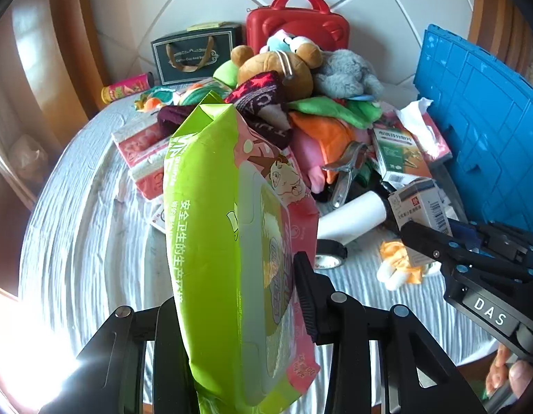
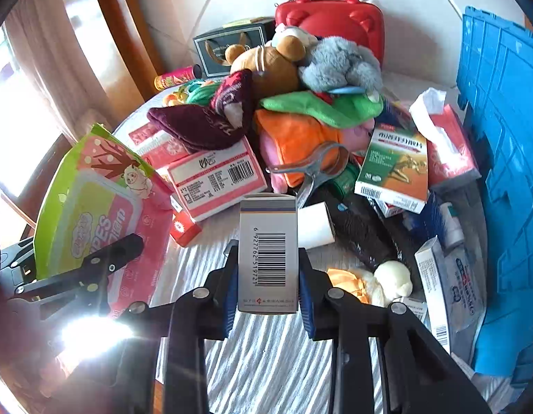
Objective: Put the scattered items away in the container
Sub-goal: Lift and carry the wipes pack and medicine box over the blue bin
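While toys and boxes lie heaped on the tabletop (image 2: 266,362), the left gripper (image 1: 232,293) has its fingers clamped on a green wet-wipes pack (image 1: 228,241) and the right gripper (image 2: 268,276) grips a small barcoded box (image 2: 268,252), both held above the cloth; a blue crate (image 2: 501,172) stands at the right.

Black tool (image 2: 268,276) arms, silver screws, blue pads, "DAS" marking.

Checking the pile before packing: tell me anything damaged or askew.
The white tissue billows loose from the red tissue pack beside the blue container. Nothing else looks damaged.
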Motion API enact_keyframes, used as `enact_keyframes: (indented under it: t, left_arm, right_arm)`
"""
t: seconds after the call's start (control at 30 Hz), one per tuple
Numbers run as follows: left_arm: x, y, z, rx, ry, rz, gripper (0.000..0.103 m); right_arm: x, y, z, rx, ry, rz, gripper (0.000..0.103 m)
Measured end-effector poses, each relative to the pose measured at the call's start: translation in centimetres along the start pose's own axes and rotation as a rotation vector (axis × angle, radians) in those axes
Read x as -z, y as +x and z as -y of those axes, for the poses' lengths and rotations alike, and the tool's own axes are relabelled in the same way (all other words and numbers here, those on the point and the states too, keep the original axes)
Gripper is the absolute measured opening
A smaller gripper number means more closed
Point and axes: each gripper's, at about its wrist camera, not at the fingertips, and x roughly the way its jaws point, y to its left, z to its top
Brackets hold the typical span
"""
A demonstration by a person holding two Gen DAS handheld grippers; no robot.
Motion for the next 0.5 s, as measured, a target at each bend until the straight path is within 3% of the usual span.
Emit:
enact_keyframes:
  t: [0.27,0.5]
  left_arm:
    - [-2.8,-4.2,1.8,0.002,0.029,0.119,0.037]
    - [-5.8,-8.0,4.8,0.067,0.082,0.247,0.037]
  right_arm:
    - [-3.0,-5.8,-0.4,0.021,-0.008,0.139,0.029]
    - [-4.9,-13.0,0.5,0.102,0.018,0.306,0.029]
